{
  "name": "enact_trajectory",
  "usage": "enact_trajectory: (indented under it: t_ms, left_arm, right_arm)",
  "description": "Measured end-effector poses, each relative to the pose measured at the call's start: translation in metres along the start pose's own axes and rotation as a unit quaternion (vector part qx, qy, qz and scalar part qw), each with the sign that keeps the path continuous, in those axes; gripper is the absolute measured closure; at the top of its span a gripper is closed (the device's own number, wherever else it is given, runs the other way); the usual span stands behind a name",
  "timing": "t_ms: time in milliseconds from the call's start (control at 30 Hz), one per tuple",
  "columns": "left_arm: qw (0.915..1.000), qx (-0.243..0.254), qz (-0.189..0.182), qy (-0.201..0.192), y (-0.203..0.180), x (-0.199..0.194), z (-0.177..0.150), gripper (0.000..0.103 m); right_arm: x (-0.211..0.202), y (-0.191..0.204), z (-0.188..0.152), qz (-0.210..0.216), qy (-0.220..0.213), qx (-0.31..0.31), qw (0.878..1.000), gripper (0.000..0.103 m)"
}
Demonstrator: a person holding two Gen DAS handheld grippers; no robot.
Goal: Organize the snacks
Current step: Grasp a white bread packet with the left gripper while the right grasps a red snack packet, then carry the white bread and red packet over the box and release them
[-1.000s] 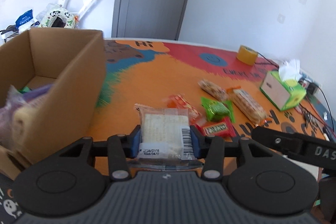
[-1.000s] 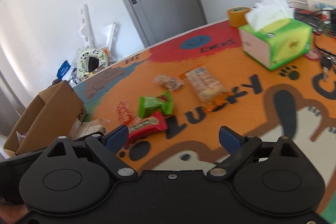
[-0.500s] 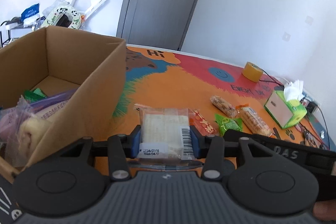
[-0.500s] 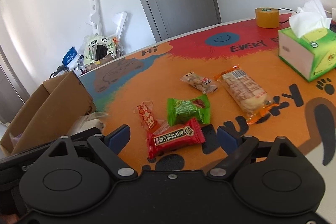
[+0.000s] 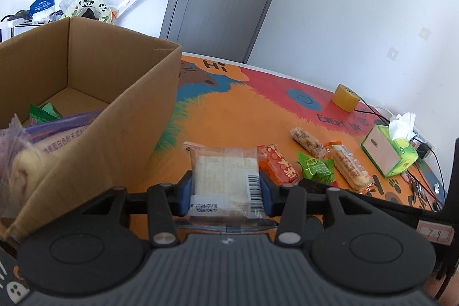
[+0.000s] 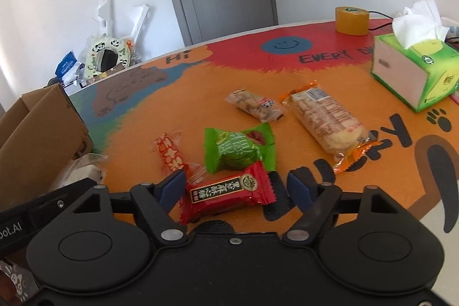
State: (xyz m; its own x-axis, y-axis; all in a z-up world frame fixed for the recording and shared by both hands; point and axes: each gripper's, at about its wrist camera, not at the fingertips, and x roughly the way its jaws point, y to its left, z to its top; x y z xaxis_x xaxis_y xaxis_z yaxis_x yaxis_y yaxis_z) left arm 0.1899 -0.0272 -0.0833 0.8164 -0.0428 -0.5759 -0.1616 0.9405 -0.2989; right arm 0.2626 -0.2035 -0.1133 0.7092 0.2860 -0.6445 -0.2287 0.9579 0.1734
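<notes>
Cardboard came first: one box at my left, beside my left gripper clamped on one clear-wrapped cracker pack. Five snacks lay on the mat. My right gripper had just been closing around the red packet, pads not yet pressing.

My left claw pinches a clear-wrapped pale cracker pack beside the open cardboard box; a red candy packet lies flat between my right claw's closing pads.
</notes>
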Motion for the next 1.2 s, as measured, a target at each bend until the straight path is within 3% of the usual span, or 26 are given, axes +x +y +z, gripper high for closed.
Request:
enact_trajectory:
  t_ms: [33, 100, 300, 533, 1200]
  left_arm:
    - [1.0, 0.0, 0.001, 0.0, 0.0, 0.0, 0.0, 0.058]
    - [1.0, 0.001, 0.003, 0.0, -0.002, -0.001, -0.001, 0.058]
    - [0.9999, 0.011, 0.004, 0.003, -0.012, -0.006, -0.007, 0.058]
    - [0.9997, 0.023, 0.002, -0.003, -0.023, -0.019, -0.011, 0.058]
    - [0.9982, 0.044, -0.009, -0.041, -0.039, -0.066, -0.005, 0.058]
  right_arm:
    - [-0.001, -0.001, -0.001, -0.005, 0.0, -0.004, 1.0, 0.04]
    - [-0.004, -0.003, -0.002, -0.008, 0.001, -0.01, 1.0, 0.043]
    - [-0.018, -0.01, -0.011, -0.009, 0.007, -0.025, 1.0, 0.046]
    - [-0.037, -0.026, -0.019, 0.005, 0.008, -0.011, 1.0, 0.057]
    - [-0.098, -0.027, -0.014, 0.056, -0.052, 0.007, 0.997, 0.06]
